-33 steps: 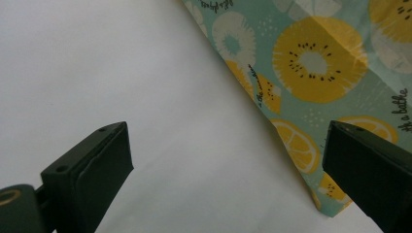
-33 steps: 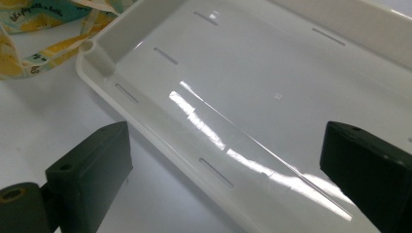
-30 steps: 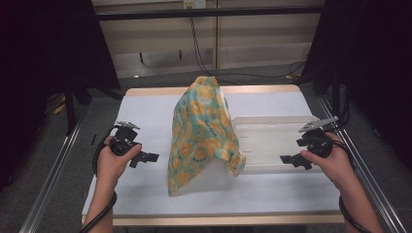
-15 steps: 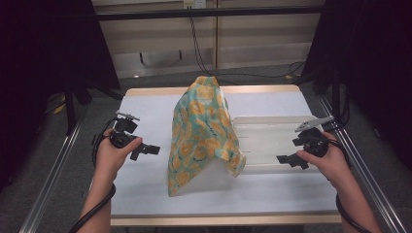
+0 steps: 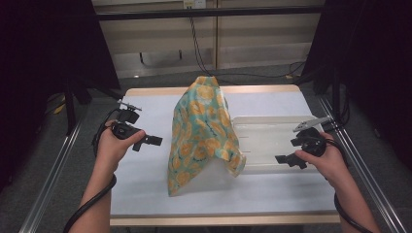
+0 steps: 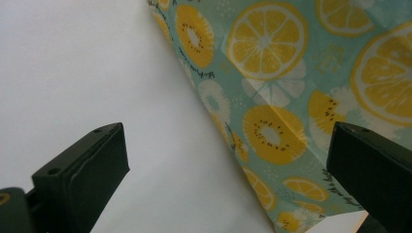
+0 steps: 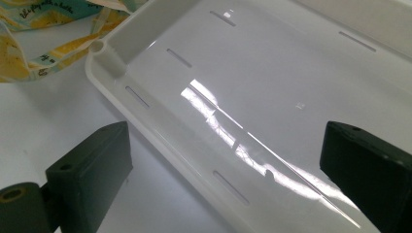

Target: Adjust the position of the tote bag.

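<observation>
High view: a teal cloth printed with orange and yellow citrus slices [image 5: 204, 133] stands draped in a peak at the middle of the white table [image 5: 145, 189]. Its right lower corner overlaps the left end of a shallow white plastic tray [image 5: 272, 138], which lies on the table's right half. The left hand-held gripper [image 5: 154, 141] is held above the table to the left of the cloth, near it but apart, jaws pointing toward it. The right hand-held gripper [image 5: 283, 159] is at the tray's near edge, to the right of the cloth.

Left gripper view: the two black jaws stand wide apart with nothing between them. The cloth [image 6: 291, 92] lies ahead and hangs down to the table surface [image 6: 73, 63].

Right gripper view: the jaws are spread wide and hold nothing. The glossy tray [image 7: 272, 87], with narrow slots in its floor, lies beneath and ahead of them. A cloth edge [image 7: 43, 43] lies by the tray's corner.
</observation>
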`<state>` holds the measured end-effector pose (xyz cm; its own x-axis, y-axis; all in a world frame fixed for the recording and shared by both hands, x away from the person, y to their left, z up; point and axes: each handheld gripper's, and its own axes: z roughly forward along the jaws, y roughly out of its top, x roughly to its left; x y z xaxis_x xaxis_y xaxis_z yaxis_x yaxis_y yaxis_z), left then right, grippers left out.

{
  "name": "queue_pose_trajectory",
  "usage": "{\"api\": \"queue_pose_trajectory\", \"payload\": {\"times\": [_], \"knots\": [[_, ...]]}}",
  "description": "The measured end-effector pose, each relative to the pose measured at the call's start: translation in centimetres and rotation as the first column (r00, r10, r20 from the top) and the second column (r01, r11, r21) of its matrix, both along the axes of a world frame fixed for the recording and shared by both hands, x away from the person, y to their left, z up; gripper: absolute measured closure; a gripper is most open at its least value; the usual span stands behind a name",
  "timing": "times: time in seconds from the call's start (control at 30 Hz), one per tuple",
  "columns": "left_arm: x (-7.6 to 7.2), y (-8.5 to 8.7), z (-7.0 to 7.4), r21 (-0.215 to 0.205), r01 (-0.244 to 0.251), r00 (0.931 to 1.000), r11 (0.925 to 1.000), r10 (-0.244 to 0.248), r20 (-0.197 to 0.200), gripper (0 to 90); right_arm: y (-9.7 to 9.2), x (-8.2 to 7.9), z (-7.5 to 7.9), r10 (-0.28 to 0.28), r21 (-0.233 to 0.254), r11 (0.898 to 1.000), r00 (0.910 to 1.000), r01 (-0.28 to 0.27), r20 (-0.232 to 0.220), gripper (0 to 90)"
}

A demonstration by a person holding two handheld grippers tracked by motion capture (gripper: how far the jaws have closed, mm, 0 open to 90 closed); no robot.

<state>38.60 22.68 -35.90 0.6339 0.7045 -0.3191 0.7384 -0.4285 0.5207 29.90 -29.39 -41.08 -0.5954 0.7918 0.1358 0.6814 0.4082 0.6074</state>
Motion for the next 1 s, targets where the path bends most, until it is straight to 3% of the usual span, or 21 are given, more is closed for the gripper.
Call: {"api": "queue_pose_trajectory", "payload": {"times": [0.1, 0.17, 0.2, 0.27, 0.33, 0.47, 0.73, 0.9, 1.0], "knots": [[0.2, -0.1, 0.5, 0.014, 0.012, 0.9999, 0.9998, -0.013, 0.005, 1.2, 0.1, 0.0, 0.0, 0.004, 0.001, 1.000, 1.0000, -0.004, 0.000, 4.2], [0.4, -0.1, 0.7, 0.011, 0.019, 0.9998, 0.9998, -0.019, -0.001, 1.2, 0.2, 0.1, -0.1, 0.008, -0.007, 1.000, 1.0000, -0.008, 0.003, 4.2], [0.3, -0.2, 0.9, -0.004, -0.006, 1.0000, 1.0000, 0.006, -0.001, 1.2, 0.1, 0.1, -0.1, 0.009, -0.001, 1.000, 1.0000, -0.009, 0.003, 4.2], [0.6, -0.1, 1.2, 0.007, 0.009, 0.9998, 0.9999, -0.009, -0.018, 1.2, 0.1, 0.1, -0.2, 0.008, -0.001, 1.000, 1.0000, -0.008, 0.001, 4.2], [0.6, -0.2, 1.3, -0.003, -0.010, 0.9998, 0.9999, 0.010, -0.016, 1.2, 0.1, 0.1, -0.3, 0.004, 0.000, 1.000, 1.0000, -0.004, -0.008, 4.2], [0.7, -0.3, 2.4, 0.026, 0.003, 1.0000, 0.9997, -0.003, -0.003, 1.2, 0.2, 0.1, -0.3, -0.001, -0.003, 1.000, 0.9999, 0.001, -0.013, 4.2], [1.2, -1.3, 4.1, 0.030, 0.007, 1.0000, 0.9995, -0.007, -0.001, 1.0, 0.2, 0.0, -0.1, 0.004, 0.007, 1.000, 1.0000, -0.004, 0.005, 4.3], [1.5, -2.2, 5.1, 0.005, 0.003, 1.0000, 1.0000, -0.003, -0.005, 0.9, 0.1, 0.1, -0.2, 0.001, 0.001, 1.000, 1.0000, -0.001, 0.001, 4.3], [1.8, -2.8, 5.6, 0.004, 0.027, 0.9996, 0.9996, -0.027, -0.007, 0.9, 0.1, 0.1, -0.3, 0.003, 0.006, 1.000, 1.0000, -0.003, -0.003, 4.2]]}}
